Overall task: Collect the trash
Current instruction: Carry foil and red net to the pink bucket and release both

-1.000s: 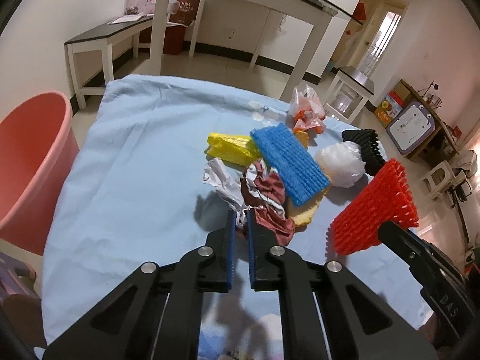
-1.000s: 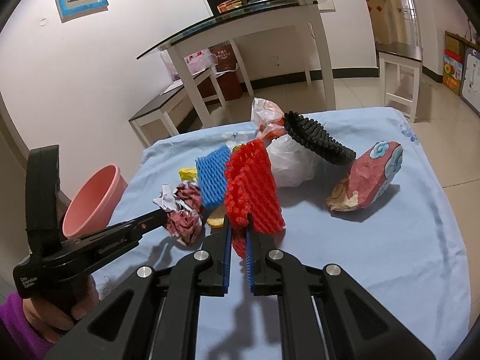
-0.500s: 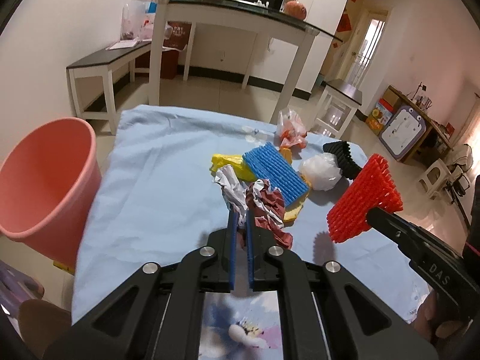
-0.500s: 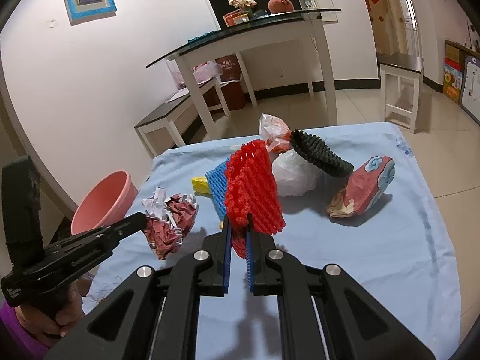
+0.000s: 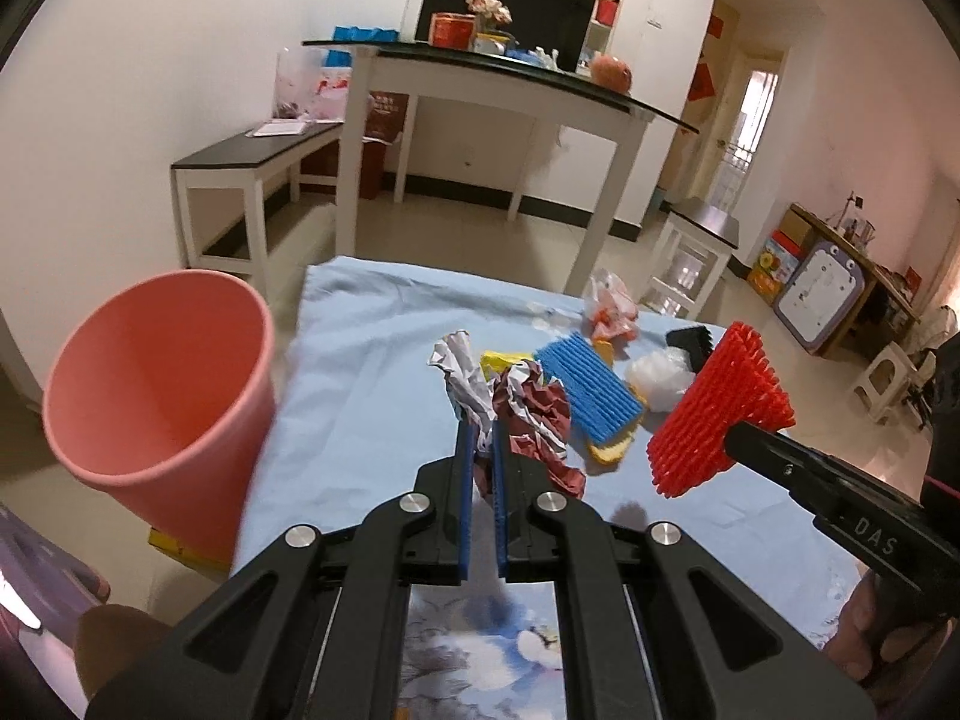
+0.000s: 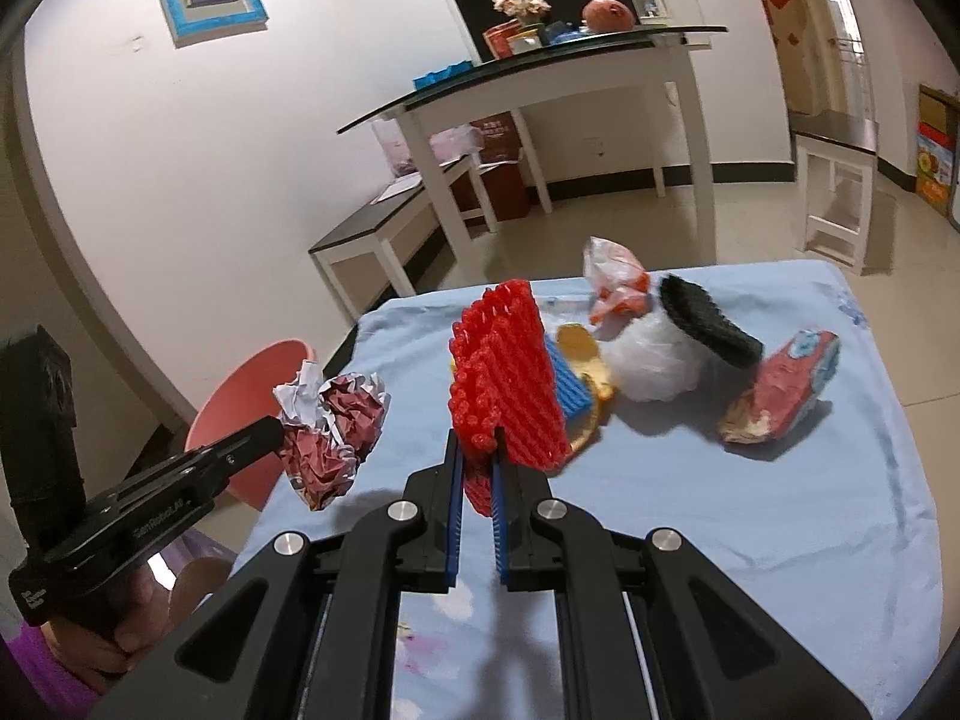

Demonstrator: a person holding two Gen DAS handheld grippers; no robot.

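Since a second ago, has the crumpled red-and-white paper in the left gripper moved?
Yes. The crumpled paper, pinched in the left gripper, has lifted off the blue cloth and shifted left, away from the blue foam net, toward the pink bucket.

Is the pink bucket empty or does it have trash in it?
Empty, as far as shows: the pink bucket tilts toward the left wrist camera, and only bare wall is visible inside. Its very bottom is hidden.

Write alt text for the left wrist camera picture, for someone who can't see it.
The left gripper pinches crumpled paper above a blue-covered table, near a pink bin. At right, the right gripper holds red foam netting; more trash lies behind.
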